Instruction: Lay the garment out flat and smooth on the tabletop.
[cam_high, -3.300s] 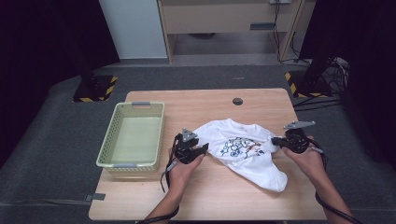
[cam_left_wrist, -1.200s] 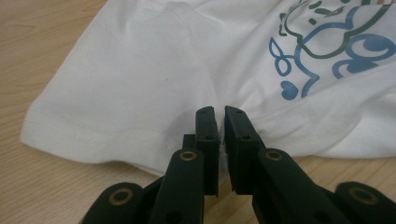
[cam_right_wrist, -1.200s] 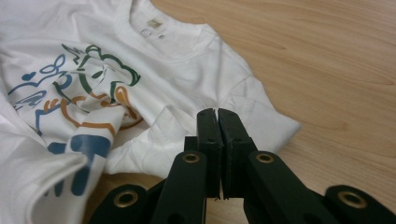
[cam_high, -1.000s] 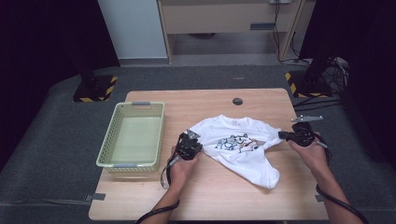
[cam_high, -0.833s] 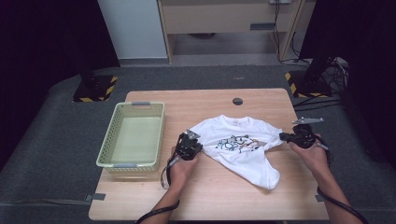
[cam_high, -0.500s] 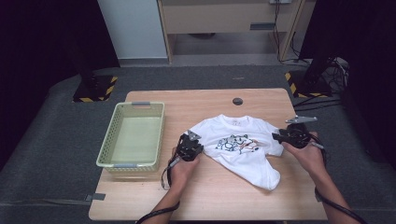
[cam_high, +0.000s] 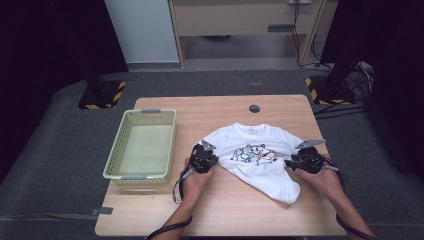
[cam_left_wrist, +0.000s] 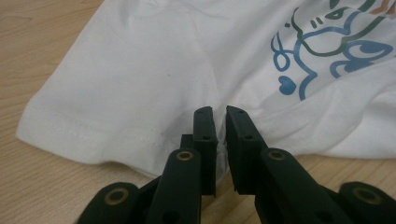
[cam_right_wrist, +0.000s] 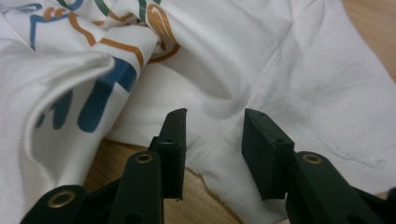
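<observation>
Lying crumpled on the right half of the wooden table (cam_high: 235, 210) is one white T-shirt (cam_high: 260, 142) with a cartoon print in blue, green and orange. My left gripper (cam_left_wrist: 220, 122) is clamped on a fold near its sleeve hem. My right gripper (cam_right_wrist: 212, 133) has just been closing; its jaws stand apart astride the fabric's edge. One pale green basket (cam_high: 116, 160) sits left of the shirt. Folds hide part of the print.
</observation>
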